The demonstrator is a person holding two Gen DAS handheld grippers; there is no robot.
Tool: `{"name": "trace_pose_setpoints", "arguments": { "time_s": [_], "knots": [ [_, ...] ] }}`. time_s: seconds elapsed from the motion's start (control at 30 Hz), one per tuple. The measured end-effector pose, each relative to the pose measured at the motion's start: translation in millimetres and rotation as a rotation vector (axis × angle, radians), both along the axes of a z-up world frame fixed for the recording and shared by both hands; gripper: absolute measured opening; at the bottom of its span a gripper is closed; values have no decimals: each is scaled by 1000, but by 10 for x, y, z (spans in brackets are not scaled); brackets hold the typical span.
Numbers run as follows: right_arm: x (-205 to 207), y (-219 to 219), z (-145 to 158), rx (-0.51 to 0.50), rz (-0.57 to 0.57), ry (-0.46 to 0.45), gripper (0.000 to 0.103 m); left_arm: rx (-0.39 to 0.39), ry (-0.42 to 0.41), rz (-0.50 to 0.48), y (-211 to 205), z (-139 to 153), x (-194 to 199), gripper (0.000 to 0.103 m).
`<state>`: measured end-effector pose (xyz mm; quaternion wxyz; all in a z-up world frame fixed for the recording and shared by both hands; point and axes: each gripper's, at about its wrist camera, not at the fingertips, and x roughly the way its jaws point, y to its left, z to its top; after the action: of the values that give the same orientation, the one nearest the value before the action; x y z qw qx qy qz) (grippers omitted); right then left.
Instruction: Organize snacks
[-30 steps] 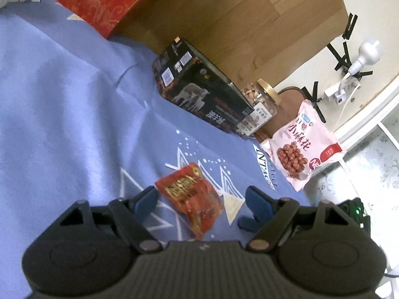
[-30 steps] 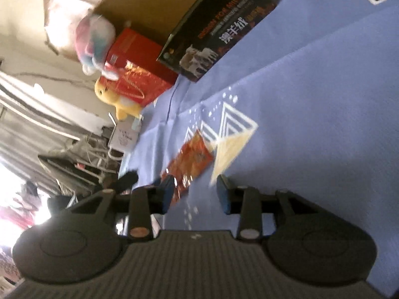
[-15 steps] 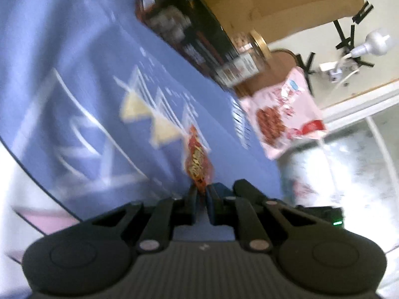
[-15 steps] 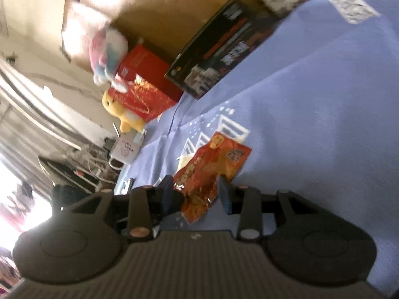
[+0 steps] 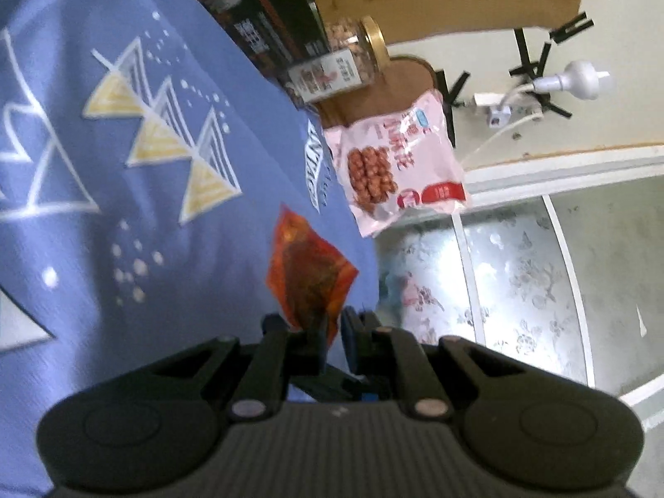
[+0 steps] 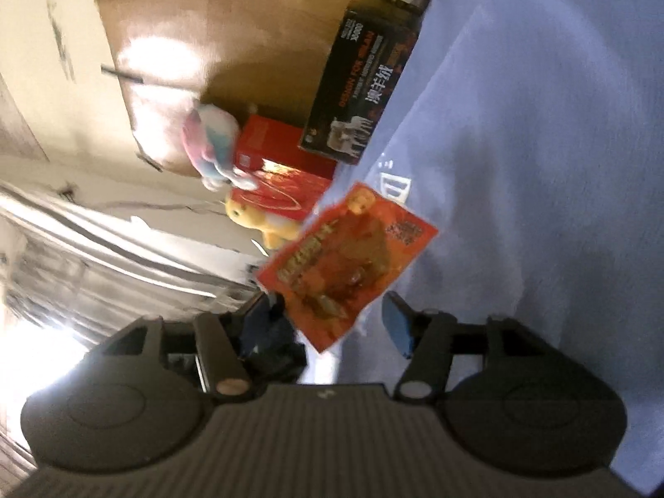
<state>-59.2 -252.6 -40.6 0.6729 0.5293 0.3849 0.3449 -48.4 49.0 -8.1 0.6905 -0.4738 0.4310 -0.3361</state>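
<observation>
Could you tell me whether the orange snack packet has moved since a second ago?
Yes. The orange snack packet has left the blue cloth, clamped in the left gripper.

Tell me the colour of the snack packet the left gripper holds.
Orange-red snack packet, clearest in the right wrist view.

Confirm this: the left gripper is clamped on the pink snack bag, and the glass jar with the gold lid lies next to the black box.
Not quite. The left gripper is clamped on the small orange-red snack packet, not the pink snack bag, which lies untouched farther off near the edge of the blue cloth. The left wrist view shows this. The glass jar does lie next to the black box.
</observation>
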Motion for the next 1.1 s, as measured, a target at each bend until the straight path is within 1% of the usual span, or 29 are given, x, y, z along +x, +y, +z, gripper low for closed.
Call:
{"name": "trace_pose_setpoints", "arguments": {
  "time_s": [0.03, 0.07, 0.1, 0.13, 0.17, 0.2, 0.23, 0.3, 0.37, 0.43, 0.53, 0.7, 0.83, 0.9, 0.97, 1.0, 1.03, 1.07, 1.1],
  "knots": [
    [-1, -6, -13, 16, -5, 7, 59, 14, -2, -8, -16, 2, -15, 8],
    [-6, -23, -9, 26, -6, -1, 47, 47, -7, -9, -45, 5, -32, 8],
    [-16, -36, 16, 11, -12, -12, 40, 78, -9, -19, -63, 7, -38, 9],
    [-36, -57, 56, -32, -29, -31, 35, 105, -10, -35, -79, 5, -43, 11],
    [-57, -81, 91, -73, -44, -50, 16, 124, -17, -49, -101, 8, -54, 12],
    [-68, -95, 114, -103, -49, -63, 17, 146, -26, -57, -109, 20, -67, 19],
    [-79, -112, 120, -105, -48, -68, 16, 168, -36, -64, -118, 38, -77, 32],
    [-119, -127, 143, -138, -55, -91, 16, 201, -59, -52, -95, 77, -96, 48],
    [-160, -121, 149, -185, -59, -109, 16, 215, -64, -26, -34, 94, -95, 52],
    [-188, -144, 106, -175, -44, -96, 16, 204, -49, -11, 3, 82, -69, 57],
    [-247, -160, 27, -135, -11, -90, 15, 201, -34, -22, -36, 54, -36, 57],
    [-289, -211, -13, -103, -8, -61, 16, 238, -41, -87, -253, 13, -68, 57],
    [-329, -386, -115, -9, -36, -7, 16, 250, -42, -111, -287, -32, -109, 59],
    [-365, -451, -148, 26, -45, 5, 16, 252, -66, -119, -287, -35, -140, 59],
    [-390, -460, -133, 1, -36, 0, 16, 273, -121, -132, -318, -20, -199, 58],
    [-399, -432, -123, -21, -20, -4, 16, 300, -173, -141, -340, -19, -256, 54],
    [-415, -394, -107, -47, -7, -14, 16, 345, -241, -148, -362, -21, -333, 43],
    [-428, -358, -85, -67, 3, -28, 16, 404, -330, -152, -388, -31, -444, 42],
    [-439, -316, -65, -85, 21, -36, 16, 423, -407, -147, -376, -49, -571, 42]
  ]
}}
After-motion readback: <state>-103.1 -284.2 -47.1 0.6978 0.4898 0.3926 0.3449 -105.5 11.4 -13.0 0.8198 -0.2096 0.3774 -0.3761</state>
